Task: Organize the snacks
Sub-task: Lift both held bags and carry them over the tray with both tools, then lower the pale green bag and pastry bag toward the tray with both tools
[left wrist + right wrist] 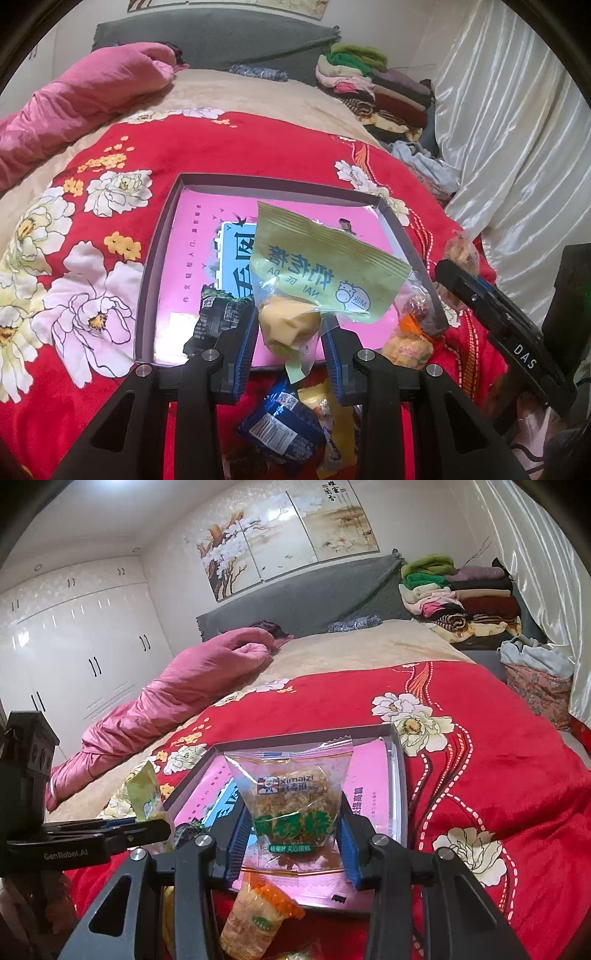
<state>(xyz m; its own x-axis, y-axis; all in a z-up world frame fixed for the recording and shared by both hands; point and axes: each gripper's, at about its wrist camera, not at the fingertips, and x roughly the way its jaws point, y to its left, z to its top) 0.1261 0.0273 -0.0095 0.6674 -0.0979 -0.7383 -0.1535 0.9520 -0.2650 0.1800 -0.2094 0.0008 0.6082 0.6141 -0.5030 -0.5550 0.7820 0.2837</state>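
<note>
Left gripper (290, 328) tilted down, jaws grasping green packet (325, 269), right gripper (291, 834) jaws grasping clear packet (291, 797)

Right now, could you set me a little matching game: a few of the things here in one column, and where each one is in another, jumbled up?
Things:
1. yellow-green milk snack packet
2. clear packet with green lettering
3. black packet
4. blue packet

Places:
A. lying on the red blanket, outside the box, near the camera
B. held in the jaws of the right gripper
C. lying inside the pink-lined box, at its near edge
D. held in the jaws of the left gripper

Pairs: 1-D, 2-B, 3-C, 4-A
</note>
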